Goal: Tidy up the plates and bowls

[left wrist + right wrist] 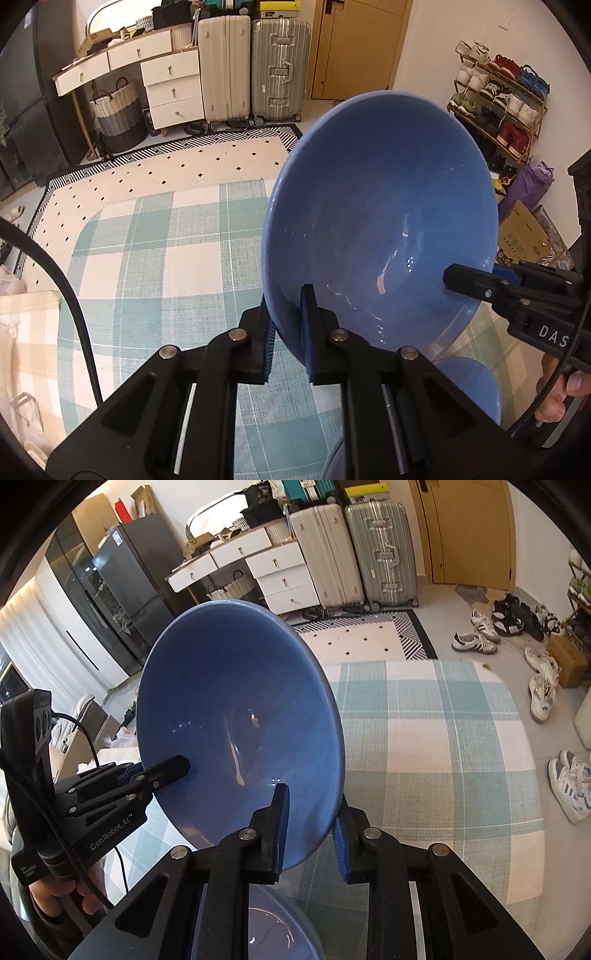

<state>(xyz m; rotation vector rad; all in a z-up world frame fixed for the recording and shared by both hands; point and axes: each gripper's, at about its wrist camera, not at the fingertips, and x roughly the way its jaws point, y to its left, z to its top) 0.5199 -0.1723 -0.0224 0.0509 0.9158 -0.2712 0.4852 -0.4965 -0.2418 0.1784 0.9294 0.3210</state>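
A large blue bowl (380, 221) hangs tilted above the plaid-clothed table (166, 258), held by both grippers. My left gripper (288, 325) is shut on its near left rim, one finger inside the bowl and one outside. My right gripper (476, 280) pinches the opposite rim. In the right wrist view the bowl (236, 709) fills the middle. There the right gripper (312, 812) clamps the rim at the bottom and the left gripper (173, 771) grips it from the left. A second blue bowl (469, 391) (266, 923) sits on the table below, partly hidden by the fingers.
The checked cloth (443, 757) covers a rounded table. Beyond it stand suitcases (255, 70), a white dresser (155, 74), a woven basket (118, 114) and a shoe rack (498, 110). Loose shoes (539, 686) lie on the floor at right.
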